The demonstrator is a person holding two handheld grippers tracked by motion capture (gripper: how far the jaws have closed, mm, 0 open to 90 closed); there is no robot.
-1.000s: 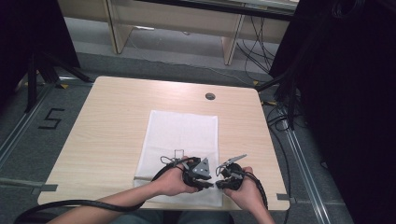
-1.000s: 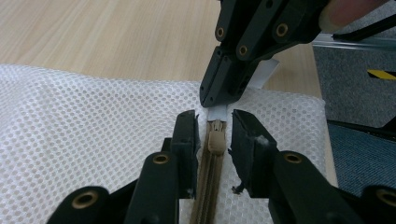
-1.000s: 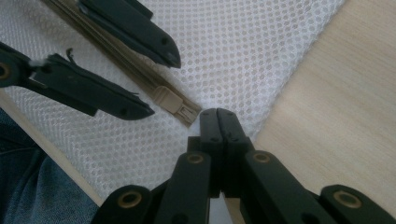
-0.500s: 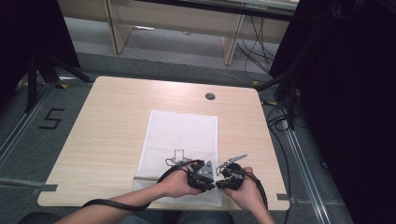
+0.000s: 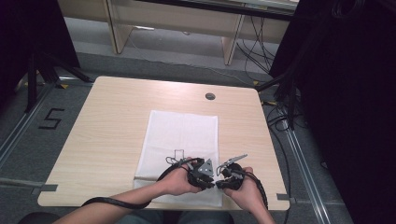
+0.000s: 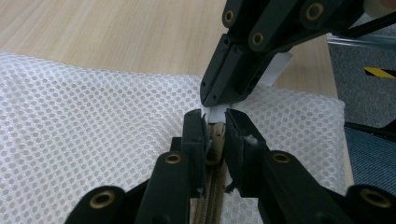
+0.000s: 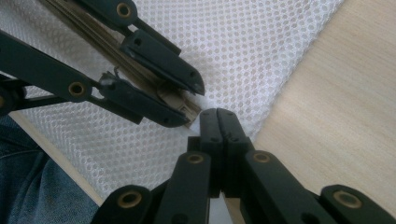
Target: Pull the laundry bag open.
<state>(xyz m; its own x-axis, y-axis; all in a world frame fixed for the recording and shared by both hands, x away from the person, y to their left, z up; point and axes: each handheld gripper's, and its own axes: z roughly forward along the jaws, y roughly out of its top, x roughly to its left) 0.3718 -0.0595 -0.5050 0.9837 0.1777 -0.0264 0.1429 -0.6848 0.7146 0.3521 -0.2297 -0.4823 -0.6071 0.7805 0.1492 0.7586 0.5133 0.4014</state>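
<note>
Between left gripper (image 6: 215, 122) jaws, just closing: zipper (image 6: 215, 140) of mesh bag (image 6: 93, 116).

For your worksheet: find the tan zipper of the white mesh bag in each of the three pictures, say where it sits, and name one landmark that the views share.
High view: the tan zipper cannot be made out; the hands cover that near part of the white mesh bag.
Left gripper view: bottom centre, tan zipper between the left gripper jaws.
Right gripper view: upper left, zipper end.
Shared landmark: the wooden table.
</note>
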